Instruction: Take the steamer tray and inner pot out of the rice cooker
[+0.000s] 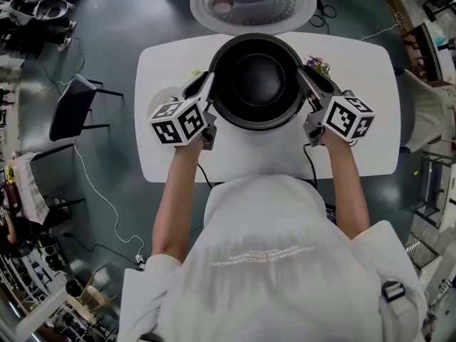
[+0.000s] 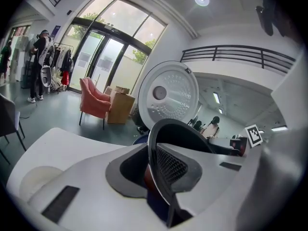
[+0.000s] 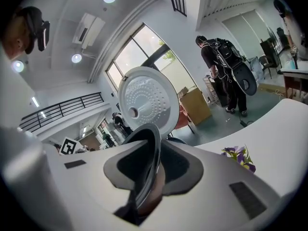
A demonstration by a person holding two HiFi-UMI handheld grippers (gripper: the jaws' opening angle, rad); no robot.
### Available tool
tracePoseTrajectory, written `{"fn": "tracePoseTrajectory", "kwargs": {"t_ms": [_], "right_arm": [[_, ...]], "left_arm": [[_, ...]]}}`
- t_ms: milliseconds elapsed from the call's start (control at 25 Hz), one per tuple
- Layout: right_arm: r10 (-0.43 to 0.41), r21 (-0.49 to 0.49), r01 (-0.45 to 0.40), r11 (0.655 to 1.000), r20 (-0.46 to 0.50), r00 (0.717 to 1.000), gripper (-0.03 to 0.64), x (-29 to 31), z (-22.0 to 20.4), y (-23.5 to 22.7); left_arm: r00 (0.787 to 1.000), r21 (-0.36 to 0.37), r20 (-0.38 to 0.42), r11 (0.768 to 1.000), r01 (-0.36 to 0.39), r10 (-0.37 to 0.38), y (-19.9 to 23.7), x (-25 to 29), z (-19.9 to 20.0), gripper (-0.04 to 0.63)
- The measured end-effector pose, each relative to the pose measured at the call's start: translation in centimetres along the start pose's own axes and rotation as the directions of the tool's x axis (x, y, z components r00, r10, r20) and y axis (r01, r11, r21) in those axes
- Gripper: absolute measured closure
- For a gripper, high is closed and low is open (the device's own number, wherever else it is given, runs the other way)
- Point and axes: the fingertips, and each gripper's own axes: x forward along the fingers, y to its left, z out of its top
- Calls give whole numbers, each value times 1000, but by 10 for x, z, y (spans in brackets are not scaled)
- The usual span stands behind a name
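Observation:
The black inner pot hangs over the white table, its round mouth facing up. My left gripper is shut on the pot's left rim, which runs between its dark pads. On the opposite side, the rim is pinched by my right gripper, also shut. The cooker's open white lid stands behind the pot, its dotted inner face showing. The cooker's body is hidden under the pot. A pale round thing lies on the table by my left gripper; I cannot tell whether it is the steamer tray.
A sprig of purple flowers lies on the table at the back right. A black chair stands on the floor to the left, with a cable trailing past it. People stand far off in both gripper views.

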Motion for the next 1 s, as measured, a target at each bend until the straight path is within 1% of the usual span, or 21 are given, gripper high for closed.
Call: {"fn": "tracePoseTrajectory", "kwargs": {"t_ms": [80,160,240,440,640,760,880,1000], "right_arm": [[33,-1,-33,999,12,999,534,-1,4,9],[70,-23,-70,997,19,997,541,-5,10,16],[88,-37,-87,996,25,996,543,-9,15,21],[86,-22,-84,996,66,994,546,-17,24,26],[75,-31,-72,997,86,993,546,-25,26,26],[78,-23,-76,997,97,992,546,-27,25,27],[78,-23,-76,997,103,992,549,-28,26,29],[73,-19,-72,997,108,991,549,-28,27,29]], "left_arm": [[1000,-7,18,1000,4,-4,1,-6,3,532],[999,-18,39,1000,16,-15,-1,-10,6,532],[998,-28,54,999,35,-34,-5,-15,8,532],[989,-66,102,992,110,-103,-17,-27,17,532],[969,-90,151,974,209,-194,-30,-37,24,531],[963,-106,157,966,237,-219,-31,-39,26,531],[955,-143,167,952,269,-245,-32,-40,29,530],[951,-180,179,941,285,-253,-32,-39,29,529]]}}
